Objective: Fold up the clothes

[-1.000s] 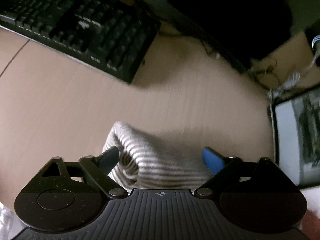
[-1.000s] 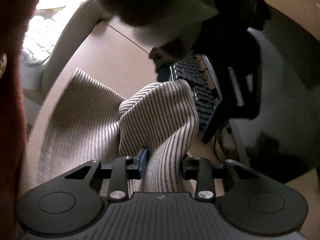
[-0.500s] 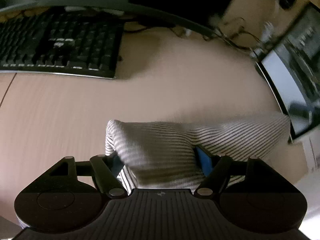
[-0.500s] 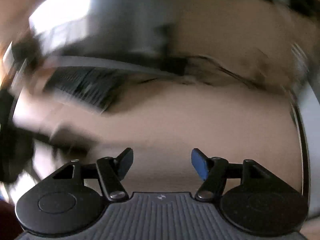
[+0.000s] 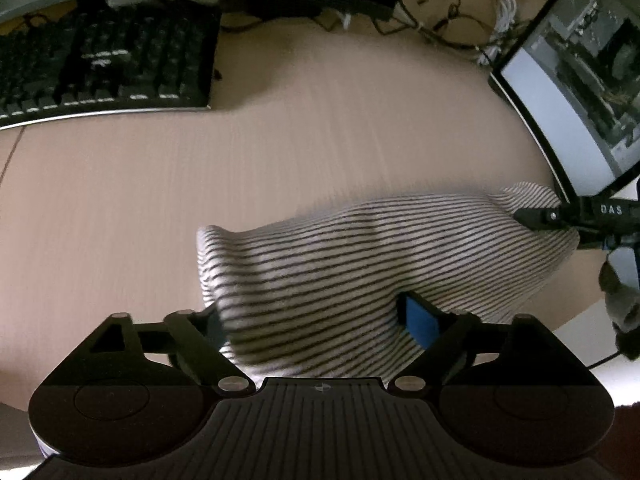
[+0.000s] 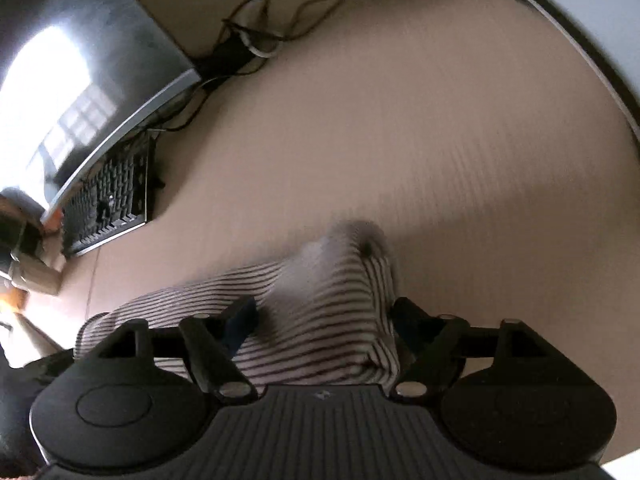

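Observation:
A grey-and-black striped garment point(image 5: 360, 256) is stretched above the tan desk point(image 5: 280, 140) between my two grippers. My left gripper point(image 5: 316, 320) has its jaws wide around one bunched end of the cloth, with the blue pad point(image 5: 418, 320) pressing its side. My right gripper shows at the far right of the left wrist view point(image 5: 536, 216), holding the other end. In the right wrist view the striped garment point(image 6: 328, 300) fills the gap of my right gripper point(image 6: 324, 312), bunched between the fingers.
A black keyboard point(image 5: 104, 64) lies at the back left of the desk. A monitor point(image 5: 580, 80) stands at the right, with cables point(image 5: 440, 28) behind it. In the right wrist view a second screen point(image 6: 80, 80) and the keyboard point(image 6: 108, 204) sit at the left.
Both grippers swung toward the desk's back and moved apart, pulling the striped cloth out into a wide band between them. The right gripper's view turned from the chair side to the desk.

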{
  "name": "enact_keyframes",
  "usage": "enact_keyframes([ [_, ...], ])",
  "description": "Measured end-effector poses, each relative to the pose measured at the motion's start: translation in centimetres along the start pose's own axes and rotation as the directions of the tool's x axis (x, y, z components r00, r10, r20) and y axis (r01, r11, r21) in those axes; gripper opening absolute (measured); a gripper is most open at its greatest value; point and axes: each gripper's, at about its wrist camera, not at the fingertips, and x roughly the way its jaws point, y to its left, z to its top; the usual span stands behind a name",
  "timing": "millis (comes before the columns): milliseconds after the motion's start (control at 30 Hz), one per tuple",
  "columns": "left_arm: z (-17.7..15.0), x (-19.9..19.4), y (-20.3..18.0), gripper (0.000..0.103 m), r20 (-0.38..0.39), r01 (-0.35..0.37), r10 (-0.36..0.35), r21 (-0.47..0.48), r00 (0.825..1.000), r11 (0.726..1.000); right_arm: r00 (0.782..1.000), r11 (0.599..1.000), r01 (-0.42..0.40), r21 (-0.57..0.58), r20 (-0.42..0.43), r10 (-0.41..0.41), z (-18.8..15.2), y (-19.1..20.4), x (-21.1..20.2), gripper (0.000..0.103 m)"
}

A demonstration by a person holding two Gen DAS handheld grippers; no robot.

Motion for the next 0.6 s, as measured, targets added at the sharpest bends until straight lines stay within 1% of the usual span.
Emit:
enact_keyframes([
  [100,0.5,0.8,-0.7,0.094,-0.021,-0.011,0.011,0.024,1.000,1.000,0.999,1.000,-0.027,-0.007,0.040,0.027,-1.6,-0.3,0.0,0.074],
  [133,0.8,1.1,-1.0,0.095,-0.024,-0.017,0.018,0.033,1.000,0.999,0.998,0.999,-0.022,-0.024,0.060,0.023,-2.0,-0.2,-0.2,0.071],
  [167,1.2,1.3,-1.2,0.095,-0.023,-0.025,0.026,0.041,0.999,0.999,0.997,0.999,-0.017,-0.042,0.080,0.020,-2.4,0.0,-0.4,0.065],
  [200,1.5,1.5,-1.3,0.095,-0.022,-0.032,0.033,0.046,0.999,0.998,0.995,0.998,-0.014,-0.059,0.096,0.019,-2.6,0.3,-0.4,0.062],
  [300,3.0,2.2,-1.5,0.095,-0.022,-0.033,0.034,0.044,0.999,0.998,0.993,0.997,-0.015,-0.078,0.120,0.025,-2.4,0.5,0.0,0.059],
  [400,4.7,3.2,-2.0,0.095,-0.015,-0.033,0.033,0.044,0.999,0.999,0.990,0.997,-0.020,-0.071,0.140,0.030,-1.4,0.3,0.0,0.059],
  [600,9.1,5.7,-2.8,0.095,0.029,-0.051,0.050,0.039,0.998,0.998,0.976,0.999,0.006,-0.051,0.219,0.005,3.0,-0.1,0.9,0.059],
])
